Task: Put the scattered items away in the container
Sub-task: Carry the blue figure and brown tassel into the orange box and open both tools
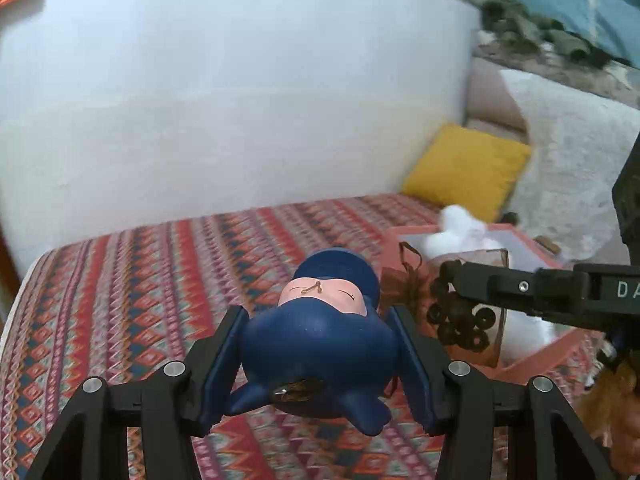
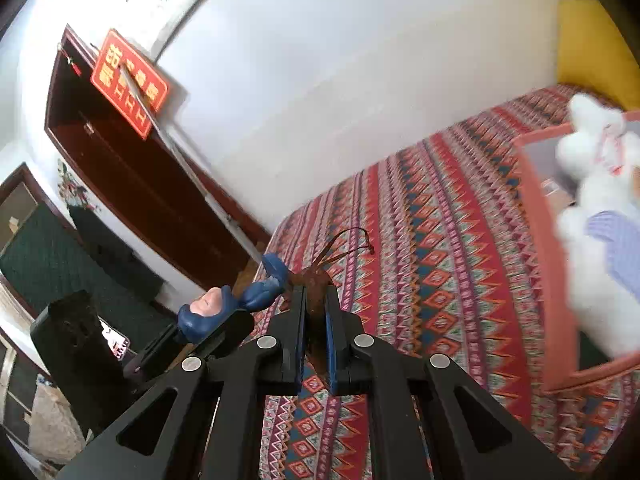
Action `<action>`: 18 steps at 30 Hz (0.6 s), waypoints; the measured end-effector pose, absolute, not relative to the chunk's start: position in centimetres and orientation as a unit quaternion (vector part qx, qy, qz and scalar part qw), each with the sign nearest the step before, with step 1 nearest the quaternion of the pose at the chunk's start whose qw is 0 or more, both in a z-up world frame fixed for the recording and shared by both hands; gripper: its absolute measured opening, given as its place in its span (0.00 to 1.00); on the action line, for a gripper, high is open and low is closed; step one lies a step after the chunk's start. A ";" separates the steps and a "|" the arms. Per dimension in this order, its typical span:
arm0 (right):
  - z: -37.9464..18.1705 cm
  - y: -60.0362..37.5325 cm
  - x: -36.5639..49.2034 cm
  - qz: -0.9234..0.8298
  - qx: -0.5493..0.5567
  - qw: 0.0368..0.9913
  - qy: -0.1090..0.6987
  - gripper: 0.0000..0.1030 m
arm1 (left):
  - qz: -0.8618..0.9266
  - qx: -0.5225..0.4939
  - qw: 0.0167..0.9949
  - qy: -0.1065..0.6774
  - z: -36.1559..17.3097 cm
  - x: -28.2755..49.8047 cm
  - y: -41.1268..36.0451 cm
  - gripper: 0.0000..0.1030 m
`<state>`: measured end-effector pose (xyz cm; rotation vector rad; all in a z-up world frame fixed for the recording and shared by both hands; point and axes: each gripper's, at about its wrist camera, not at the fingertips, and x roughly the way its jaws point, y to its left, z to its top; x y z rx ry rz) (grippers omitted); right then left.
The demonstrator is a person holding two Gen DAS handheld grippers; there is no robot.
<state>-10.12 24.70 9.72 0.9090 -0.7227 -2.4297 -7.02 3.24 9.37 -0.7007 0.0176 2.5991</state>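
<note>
Left gripper [image 1: 320, 354] is clamping a blue figurine [image 1: 320, 344] across its rounded body, jaws pressing on both flanks, face turned upward. The wide hold is probably keeping the smooth, round toy from rolling out while it is being carried above the bed [image 1: 140, 280].

Right gripper [image 2: 316, 320] is pinching a sheer brown drawstring pouch [image 1: 460, 312] holding dark rings, jaws nearly together on the thin fabric. The pouch is hanging below the jaws, just over the near rim of the salmon-pink box [image 1: 516, 236], so a release there should drop it in.

The box is sitting on the bed's patterned cover, right of the figurine. A white plush toy [image 2: 592, 208] is already lying inside and filling much of it; free room looks limited. The right gripper and pouch are standing between figurine and box, so the left one likely needs to wait or go round. Yellow cushion [image 1: 468, 168] beyond the box.
</note>
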 end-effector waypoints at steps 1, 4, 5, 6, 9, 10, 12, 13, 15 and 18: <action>10.2 25.5 -9.4 -0.883 0.322 0.217 -0.264 0.08 | 0.940 -0.251 0.230 0.010 9.8 -6.7 4.2 0.59; 11.6 28.7 -6.6 -0.892 0.300 0.201 -0.272 0.08 | 0.936 -0.240 0.256 0.024 11.1 -6.0 7.4 0.59; 11.8 29.3 -6.4 -0.894 0.295 0.195 -0.274 0.08 | 0.934 -0.237 0.267 0.028 11.5 -5.8 8.7 0.59; 12.3 30.5 -5.4 -0.898 0.289 0.187 -0.274 0.08 | 0.932 -0.234 0.276 0.032 11.8 -5.6 9.9 0.59; 13.1 33.9 -3.0 -0.907 0.270 0.162 -0.279 0.08 | 0.924 -0.230 0.303 0.042 12.5 -5.5 14.1 0.59; 13.2 34.8 -2.7 -0.909 0.265 0.155 -0.282 0.08 | 0.921 -0.229 0.312 0.046 12.7 -5.5 15.4 0.59; 13.7 37.1 -1.8 -0.914 0.256 0.136 -0.285 0.08 | 0.915 -0.228 0.329 0.052 13.0 -5.7 18.0 0.59; 13.9 38.7 -1.2 -0.916 0.251 0.123 -0.287 0.08 | 0.912 -0.229 0.337 0.055 12.9 -6.0 19.4 0.59; 14.0 40.2 -1.1 -0.919 0.245 0.104 -0.290 0.08 | 0.904 -0.235 0.351 0.063 12.6 -6.8 22.3 0.59; 13.7 43.1 -1.5 -0.923 0.240 0.073 -0.291 0.08 | 0.895 -0.247 0.364 0.075 11.9 -8.1 25.6 0.59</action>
